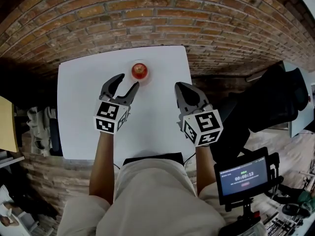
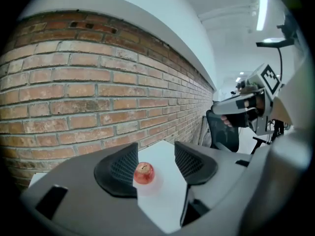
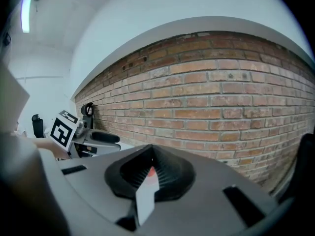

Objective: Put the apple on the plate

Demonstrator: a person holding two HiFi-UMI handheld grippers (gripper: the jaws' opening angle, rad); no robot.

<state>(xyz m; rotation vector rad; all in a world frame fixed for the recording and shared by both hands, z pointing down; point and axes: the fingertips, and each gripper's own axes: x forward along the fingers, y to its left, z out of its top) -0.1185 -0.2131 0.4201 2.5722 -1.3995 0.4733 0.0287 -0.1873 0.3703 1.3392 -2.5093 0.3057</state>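
Apple [image 1: 140,71] and plate [image 2: 151,187] sit at the far edge of the white tabletop [image 1: 78,122], close to the brick wall [image 1: 147,14] behind it. The rest of the tabletop is bare, so nothing lies between the grippers and the fruit. A black office chair [image 1: 263,100] stands off the right side. A small screen [image 1: 243,177] on a stand sits near the person's right knee.

The left gripper [image 1: 128,81] hovers over the tabletop just this side of the plate, slightly to its left. Its jaws are spread apart and grasp nothing. In the left gripper view the apple shows through the gap between them, but farther off and touched by neither pad. The right gripper [image 1: 180,86] hangs to the right, well apart from the plate. Its jaws are clenched together with nothing held.

The plate is small, round and pale, hard to tell from the white surface under it. It holds only the apple, which rests at about its middle. The apple is red with a yellowish patch on top and its stem end points up.
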